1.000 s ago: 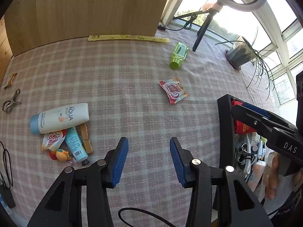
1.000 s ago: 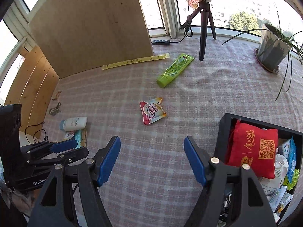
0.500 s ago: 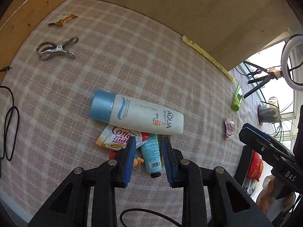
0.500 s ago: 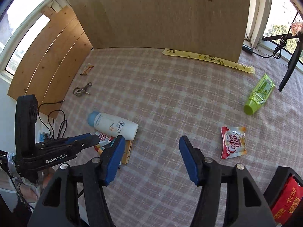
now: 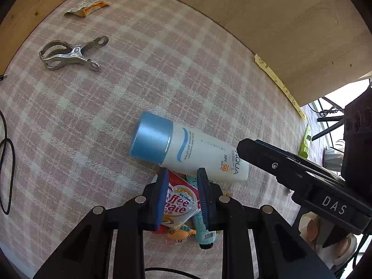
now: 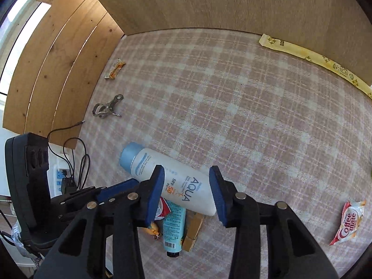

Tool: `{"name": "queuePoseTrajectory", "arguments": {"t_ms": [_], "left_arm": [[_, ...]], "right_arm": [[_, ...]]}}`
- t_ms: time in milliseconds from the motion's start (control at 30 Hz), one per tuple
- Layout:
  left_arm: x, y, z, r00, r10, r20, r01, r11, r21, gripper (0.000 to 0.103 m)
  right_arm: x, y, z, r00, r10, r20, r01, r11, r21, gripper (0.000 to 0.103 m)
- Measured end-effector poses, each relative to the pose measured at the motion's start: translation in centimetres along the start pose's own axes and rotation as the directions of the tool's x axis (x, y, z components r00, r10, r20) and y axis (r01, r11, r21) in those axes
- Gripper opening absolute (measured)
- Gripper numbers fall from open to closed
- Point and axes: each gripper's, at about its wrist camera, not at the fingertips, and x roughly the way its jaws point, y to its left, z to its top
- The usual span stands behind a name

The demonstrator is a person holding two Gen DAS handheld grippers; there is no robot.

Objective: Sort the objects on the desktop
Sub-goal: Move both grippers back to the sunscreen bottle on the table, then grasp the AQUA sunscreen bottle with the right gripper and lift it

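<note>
A white AQUA sunscreen bottle (image 5: 190, 153) with a blue cap lies on the pink checked cloth, on top of a small pile. My left gripper (image 5: 182, 174) is open narrowly, its fingers either side of a Coffee mate sachet (image 5: 179, 205) that lies over a teal tube (image 5: 203, 229) and an orange toy. My right gripper (image 6: 187, 173) is open, its fingers astride the bottle's (image 6: 176, 181) lower body. A wooden clip lies under the teal tube (image 6: 174, 227).
A metal clamp (image 5: 69, 53) and an orange sachet (image 5: 87, 7) lie far left. A second Coffee mate sachet (image 6: 348, 220) lies to the right, a yellow strip (image 6: 313, 58) along the wooden back board, and a green tube (image 5: 304, 144) far right. Cables hang off the left edge.
Both grippers have moved in and down onto the pile. The left has narrowed around the Coffee mate sachet; the right now straddles the sunscreen bottle.
</note>
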Motion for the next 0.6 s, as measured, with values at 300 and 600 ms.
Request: {"name": "queuePoseTrajectory", "arguments": {"t_ms": [300,600], "left_arm": [[1.3,-1.3,3.1,0.999,0.011,0.041,-0.012,1.000,0.027,0.022],[1.5,-3.0,4.6,0.996,-0.079,0.044,0.074,0.992,0.105,0.029]], "right_arm": [[2.6,-1.9,1.1,0.996,0.079,-0.044,-0.074,0.992,0.097,0.036],[1.5,-3.8,3.1,0.994,0.101,0.036,-0.106,0.979,0.174,0.036]]}}
